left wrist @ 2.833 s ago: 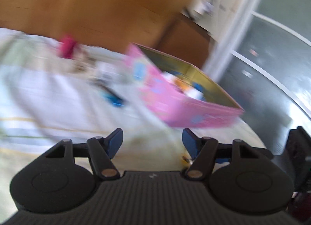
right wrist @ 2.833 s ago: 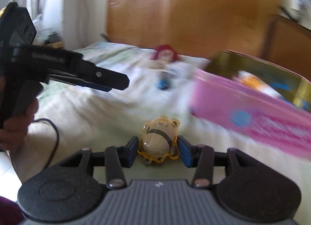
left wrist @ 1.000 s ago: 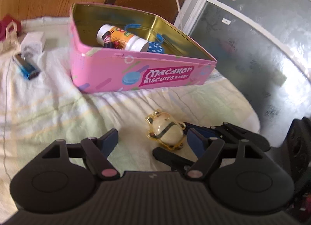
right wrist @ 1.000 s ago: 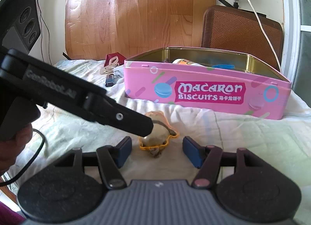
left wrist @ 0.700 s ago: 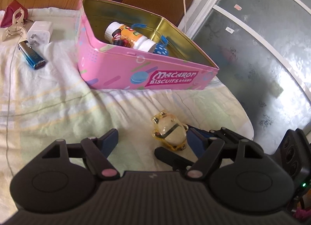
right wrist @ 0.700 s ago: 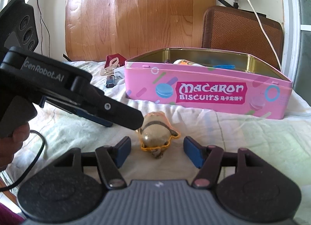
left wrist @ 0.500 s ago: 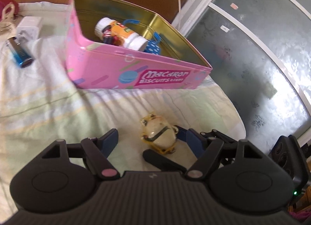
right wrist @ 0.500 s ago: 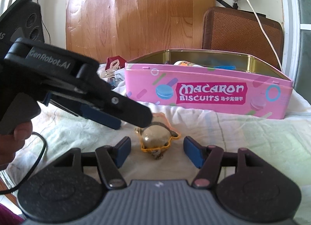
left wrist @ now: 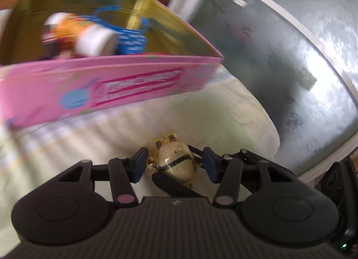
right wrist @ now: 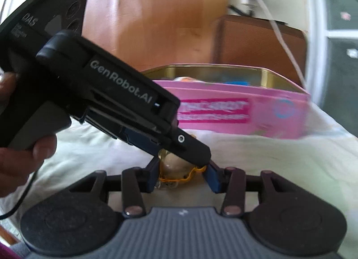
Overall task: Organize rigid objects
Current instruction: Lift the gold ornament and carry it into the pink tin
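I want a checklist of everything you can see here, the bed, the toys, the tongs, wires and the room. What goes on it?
Surface: pale green and white bedsheet, wrinkled.
Job's things: small yellow-rimmed clear plastic toy lying on the sheet; open pink biscuit tin behind it, holding a white-capped bottle and a blue item.
Clutter: nothing seen.
Grippers: left tongs and right tongs both closing around the toy from crossing directions.
Cables: white cable on the wall; dark cord below the hand.
Surroundings: wooden panel, frosted glass.

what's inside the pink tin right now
In the pink tin, the left view shows a white-capped orange bottle and something blue with a loop handle, both blurred. The front wall hides the floor and anything lying low behind it.
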`<state>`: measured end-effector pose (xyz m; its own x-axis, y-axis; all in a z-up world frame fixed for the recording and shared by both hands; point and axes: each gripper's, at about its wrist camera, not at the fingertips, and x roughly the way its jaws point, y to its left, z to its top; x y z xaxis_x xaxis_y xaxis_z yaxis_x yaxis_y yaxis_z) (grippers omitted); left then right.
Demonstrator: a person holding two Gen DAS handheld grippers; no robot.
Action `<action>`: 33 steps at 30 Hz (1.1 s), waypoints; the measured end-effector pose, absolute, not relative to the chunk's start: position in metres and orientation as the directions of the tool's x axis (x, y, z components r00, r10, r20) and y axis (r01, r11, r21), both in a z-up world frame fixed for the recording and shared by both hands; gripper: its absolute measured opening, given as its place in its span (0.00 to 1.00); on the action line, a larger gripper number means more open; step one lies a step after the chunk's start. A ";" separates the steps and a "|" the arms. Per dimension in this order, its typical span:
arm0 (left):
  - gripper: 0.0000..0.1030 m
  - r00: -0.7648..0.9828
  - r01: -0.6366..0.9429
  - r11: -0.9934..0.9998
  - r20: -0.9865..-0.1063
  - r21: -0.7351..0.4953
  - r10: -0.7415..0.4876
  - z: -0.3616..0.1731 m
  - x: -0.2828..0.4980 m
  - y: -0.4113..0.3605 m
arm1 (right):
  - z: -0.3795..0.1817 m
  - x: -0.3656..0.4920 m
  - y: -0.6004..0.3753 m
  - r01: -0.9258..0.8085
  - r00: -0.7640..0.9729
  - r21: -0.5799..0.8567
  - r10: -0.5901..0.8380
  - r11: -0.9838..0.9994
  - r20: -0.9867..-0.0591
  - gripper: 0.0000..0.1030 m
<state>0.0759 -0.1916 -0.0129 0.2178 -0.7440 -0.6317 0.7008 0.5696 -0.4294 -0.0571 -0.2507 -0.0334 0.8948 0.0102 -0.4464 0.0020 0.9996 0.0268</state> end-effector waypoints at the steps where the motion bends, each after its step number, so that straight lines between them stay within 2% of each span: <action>1: 0.54 0.205 0.716 0.555 -0.632 -0.424 -0.747 -0.014 0.075 -0.204 | -0.034 -0.060 -0.259 0.032 0.894 0.030 -0.015 0.999 -0.447 0.41; 7: 0.54 0.170 0.793 0.480 -0.620 -0.376 -0.766 -0.009 0.067 -0.252 | -0.032 -0.074 -0.300 0.136 0.896 0.085 -0.086 0.987 -0.436 0.40; 10: 0.54 0.168 0.795 0.445 -0.556 -0.412 -0.814 0.013 0.077 -0.252 | -0.009 -0.072 -0.312 0.132 0.929 0.088 -0.092 0.987 -0.360 0.39; 13: 0.55 0.234 0.811 0.447 -0.491 -0.378 -0.839 0.045 0.090 -0.253 | 0.019 -0.053 -0.318 0.119 0.957 0.047 -0.102 0.992 -0.273 0.39; 16: 0.55 0.301 0.802 0.481 -0.455 -0.355 -0.838 0.064 0.112 -0.257 | 0.031 -0.019 -0.321 0.114 0.967 -0.003 -0.112 0.993 -0.228 0.37; 19: 0.55 0.350 0.777 0.536 -0.482 -0.328 -0.803 0.060 0.138 -0.269 | 0.026 0.018 -0.329 0.116 0.956 -0.027 -0.119 0.993 -0.266 0.37; 22: 0.56 0.335 0.722 0.565 -0.513 -0.399 -0.790 0.043 0.162 -0.274 | 0.015 0.042 -0.329 0.159 0.934 -0.059 -0.170 0.985 -0.315 0.39; 24: 0.56 0.347 0.702 0.586 -0.525 -0.405 -0.777 0.038 0.166 -0.271 | 0.011 0.044 -0.328 0.197 0.928 -0.065 -0.208 0.978 -0.308 0.39; 27: 0.57 0.376 0.712 0.587 -0.498 -0.385 -0.782 0.046 0.158 -0.254 | 0.014 0.030 -0.327 0.201 0.942 -0.023 -0.200 0.979 -0.269 0.41; 33: 0.58 0.509 0.713 0.623 -0.372 -0.322 -0.776 0.067 0.122 -0.178 | 0.019 -0.003 -0.303 0.121 0.975 0.071 -0.105 0.990 -0.194 0.41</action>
